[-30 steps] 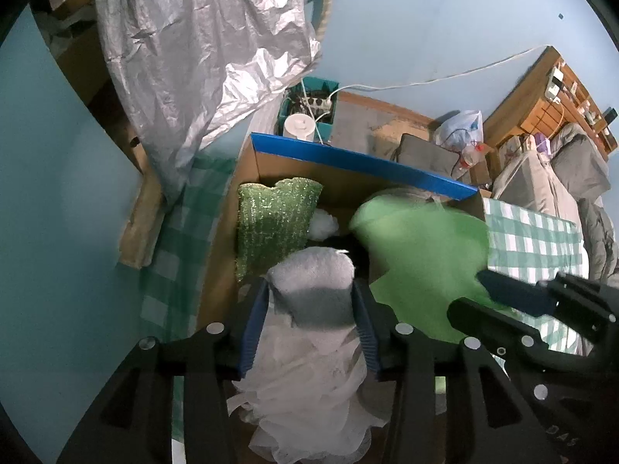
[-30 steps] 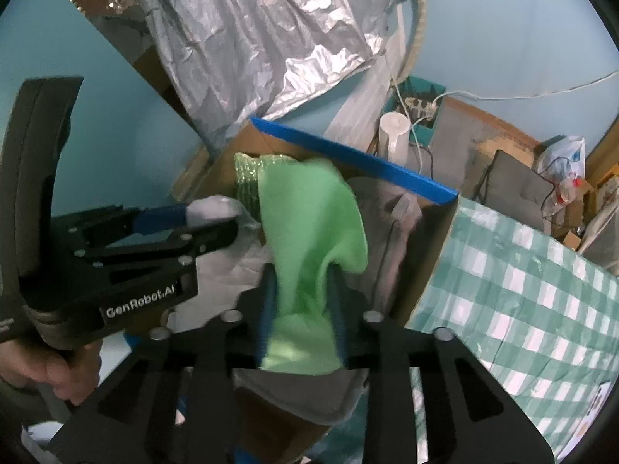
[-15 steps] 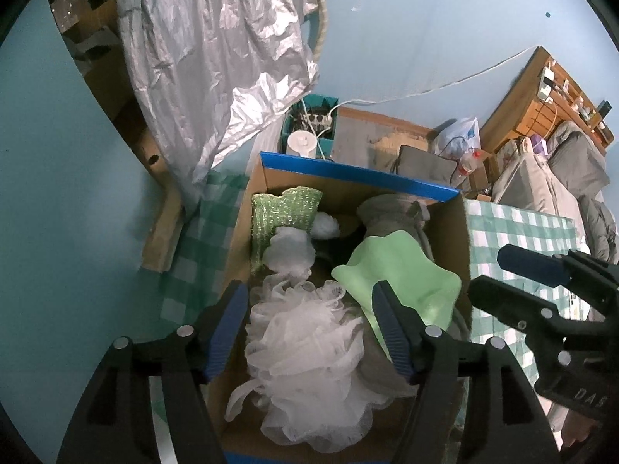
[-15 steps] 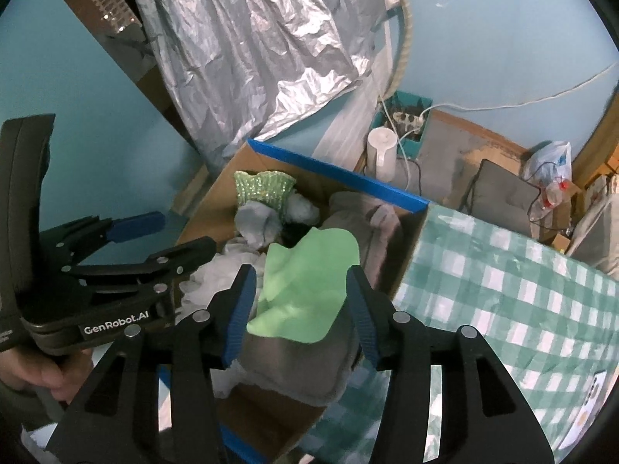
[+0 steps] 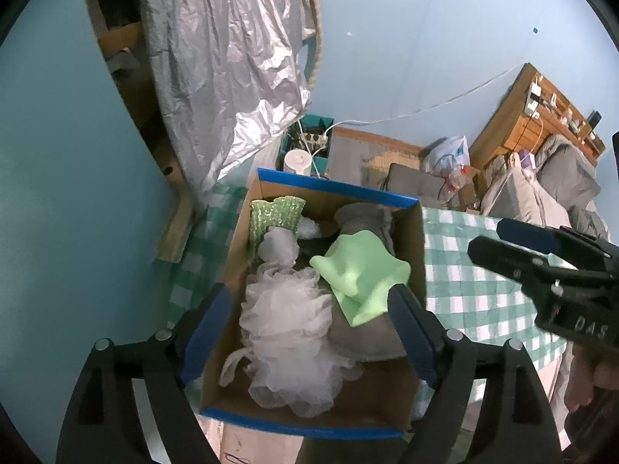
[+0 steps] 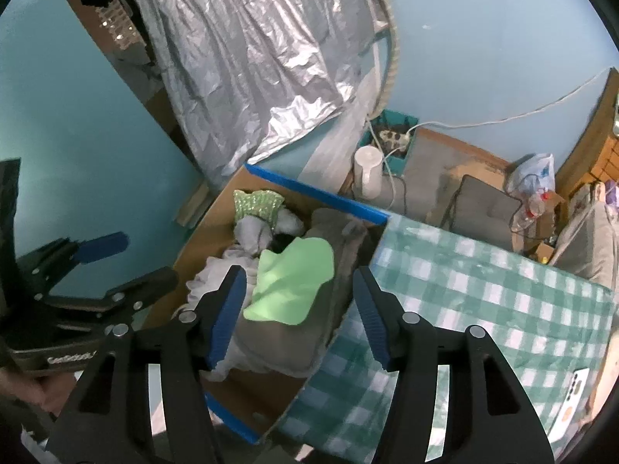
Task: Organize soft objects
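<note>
The left tongs (image 5: 309,313) hang above the cardboard box (image 5: 419,247) with their blue pads spread wide and opening, nothing pressed between them. Below and between the pads lies the white mesh bath pouf (image 5: 288,332), resting inside the box on its near left side. Just to the right of the pouf, partly under the right pad's line, the light green cloth (image 5: 359,270) lies draped over a grey cushion (image 5: 363,332). Beyond the pouf, at the far left corner of the box, a green sequinned piece (image 5: 274,214) stands against the wall, with a small pale grey cloth (image 5: 278,247) in front of it.

The right tongs (image 6: 300,303) also hover over the box, pads apart and opening, holding nothing; the green cloth sits below and between them. To the right of both tongs stretches the green checked tablecloth (image 6: 483,282) on the table.
</note>
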